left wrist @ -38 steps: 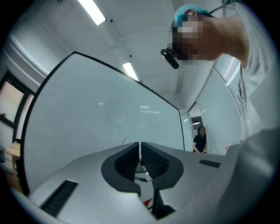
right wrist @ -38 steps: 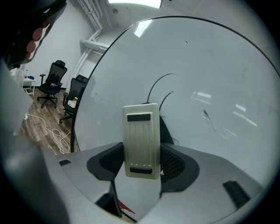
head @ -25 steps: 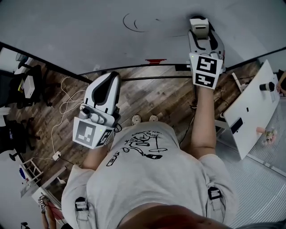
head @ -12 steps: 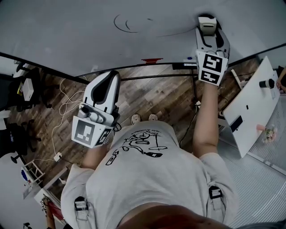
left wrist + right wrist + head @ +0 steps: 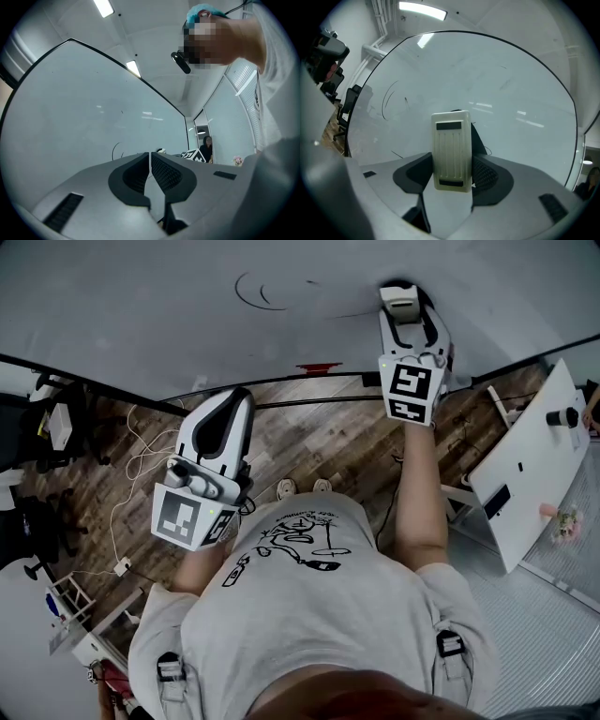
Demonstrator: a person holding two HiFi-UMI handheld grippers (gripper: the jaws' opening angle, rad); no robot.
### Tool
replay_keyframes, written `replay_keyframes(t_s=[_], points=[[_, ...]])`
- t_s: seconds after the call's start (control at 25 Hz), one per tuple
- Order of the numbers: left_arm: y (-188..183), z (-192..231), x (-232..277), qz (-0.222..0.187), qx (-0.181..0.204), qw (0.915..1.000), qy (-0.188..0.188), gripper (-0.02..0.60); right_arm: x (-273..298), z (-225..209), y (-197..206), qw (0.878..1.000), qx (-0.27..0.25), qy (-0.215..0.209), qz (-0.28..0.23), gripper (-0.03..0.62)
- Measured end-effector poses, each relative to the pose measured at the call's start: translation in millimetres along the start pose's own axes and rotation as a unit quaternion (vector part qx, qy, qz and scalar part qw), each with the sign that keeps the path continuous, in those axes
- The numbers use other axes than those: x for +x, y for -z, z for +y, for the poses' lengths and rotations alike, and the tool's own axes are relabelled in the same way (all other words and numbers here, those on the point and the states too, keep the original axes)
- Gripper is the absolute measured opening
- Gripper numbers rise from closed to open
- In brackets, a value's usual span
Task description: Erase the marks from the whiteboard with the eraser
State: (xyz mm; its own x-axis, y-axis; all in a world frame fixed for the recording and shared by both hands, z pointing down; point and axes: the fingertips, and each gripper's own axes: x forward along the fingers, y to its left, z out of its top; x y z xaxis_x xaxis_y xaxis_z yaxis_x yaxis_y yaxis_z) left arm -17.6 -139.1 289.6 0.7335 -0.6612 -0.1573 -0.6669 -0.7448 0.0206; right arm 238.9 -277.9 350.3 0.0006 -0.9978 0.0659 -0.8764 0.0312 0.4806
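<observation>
Pinching the eraser (image 5: 451,150) in the right gripper (image 5: 405,307), pad toward the whiteboard (image 5: 141,306), ready for the arc marks (image 5: 251,287) leftward above its lower edge. Holding left gripper (image 5: 150,164) closed, empty, out of the way.

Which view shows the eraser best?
Right gripper view: the eraser sits centre frame, ribbed back to the camera, clamped in the right claw in front of the whiteboard. Head view shows only its small far end beyond the claw. Left gripper view shows at most a tiny pale speck, not identifiable.
</observation>
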Motion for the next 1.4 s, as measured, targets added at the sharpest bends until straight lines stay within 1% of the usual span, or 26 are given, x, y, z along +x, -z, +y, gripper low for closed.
replay_keyframes(t_s=[0.2, 0.48, 0.6, 0.76, 0.88, 1.08, 1.16, 1.28, 1.4], points=[[2.2, 3.2, -1.1, 0.002, -0.001, 1.0, -0.007, 0.032, 3.7, 31.9, 6.8, 1.0, 0.003, -0.025, 0.008, 0.256], [0.7, 8.1, -7.3, 0.002, 0.002, 0.9998, -0.018, 0.032, 7.7, 78.7, 9.2, 0.998, -0.018, -0.05, 0.016, 0.258], [0.1, 8.2, -9.5, 0.002, 0.002, 0.9997, -0.022, 0.032, 9.7, 108.1, 11.0, 0.996, -0.035, -0.077, 0.021, 0.258], [-2.4, 7.7, -14.5, 0.0, 0.005, 0.9996, -0.026, 0.032, 12.3, 159.5, 18.5, 0.99, -0.061, -0.122, 0.034, 0.258], [-5.1, 10.1, -20.4, -0.003, 0.007, 0.9994, -0.034, 0.032, 14.5, 181.0, 23.2, 0.987, -0.068, -0.139, 0.042, 0.258], [-6.0, 17.8, -32.1, -0.003, 0.005, 0.9989, -0.047, 0.032, 13.0, 182.7, 23.8, 0.984, -0.062, -0.153, 0.06, 0.258], [-5.8, 17.5, -34.2, -0.004, 0.002, 0.9988, -0.049, 0.032, 6.2, 177.2, 15.0, 0.984, -0.061, -0.156, 0.06, 0.259], [-8.1, 18.1, -36.5, -0.008, 0.002, 0.9988, -0.047, 0.032, -7.6, 153.0, -19.5, 0.988, -0.063, -0.136, 0.031, 0.259], [-9.6, 21.0, -38.7, -0.011, 0.003, 0.9989, -0.046, 0.032, -19.0, 110.9, -65.1, 0.994, -0.055, -0.099, -0.006, 0.259]])
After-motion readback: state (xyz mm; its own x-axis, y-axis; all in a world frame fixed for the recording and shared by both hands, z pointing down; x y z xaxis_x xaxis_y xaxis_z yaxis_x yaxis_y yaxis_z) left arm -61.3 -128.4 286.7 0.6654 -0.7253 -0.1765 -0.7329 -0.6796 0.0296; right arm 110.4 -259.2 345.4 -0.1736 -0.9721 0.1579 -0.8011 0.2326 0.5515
